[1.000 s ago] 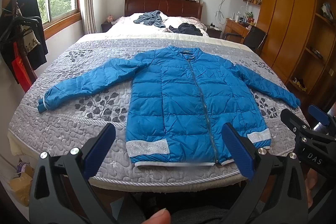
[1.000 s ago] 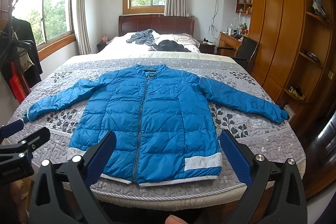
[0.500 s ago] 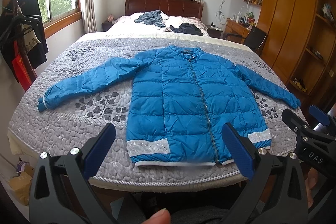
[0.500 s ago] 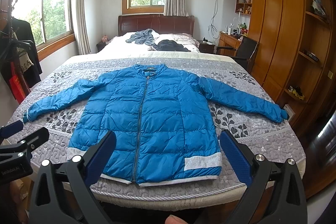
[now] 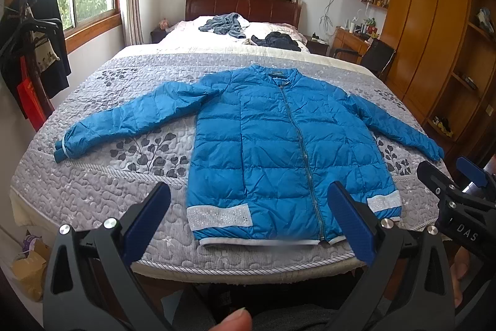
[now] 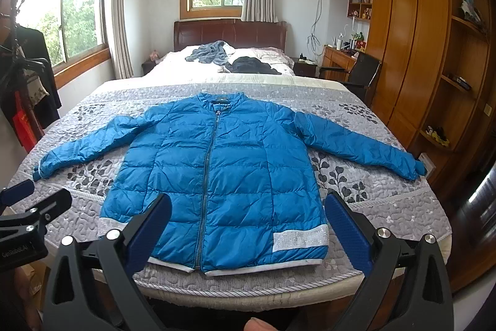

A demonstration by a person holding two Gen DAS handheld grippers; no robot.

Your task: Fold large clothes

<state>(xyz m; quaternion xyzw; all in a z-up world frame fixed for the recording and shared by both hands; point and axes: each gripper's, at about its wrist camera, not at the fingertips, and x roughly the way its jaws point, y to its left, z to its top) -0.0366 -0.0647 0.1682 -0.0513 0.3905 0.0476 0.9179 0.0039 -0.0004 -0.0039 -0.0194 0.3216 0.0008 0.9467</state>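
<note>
Broadly, the bed (image 5: 93, 176) fills the room's middle, its grey quilted cover reaching a corded near edge that curves just in front of both tools. Flat on that cover lies the blue puffer jacket (image 5: 279, 145), zipped, collar toward the headboard (image 6: 229, 33), hem close to the near edge but inside it. Its two sleeves spread outward; the left cuff stops short of the bed's left side, and the right cuff lies almost at the right side, near the wooden wardrobe (image 6: 418, 51). Bare quilt shows around the sleeves and beyond the collar. Two crumpled garments (image 6: 235, 58) lie far back by the pillows, well apart from the jacket. The left gripper (image 5: 248, 225) and right gripper (image 6: 248, 228) hover before the hem, fingers (image 5: 145, 222) wide apart, holding nothing.
</note>
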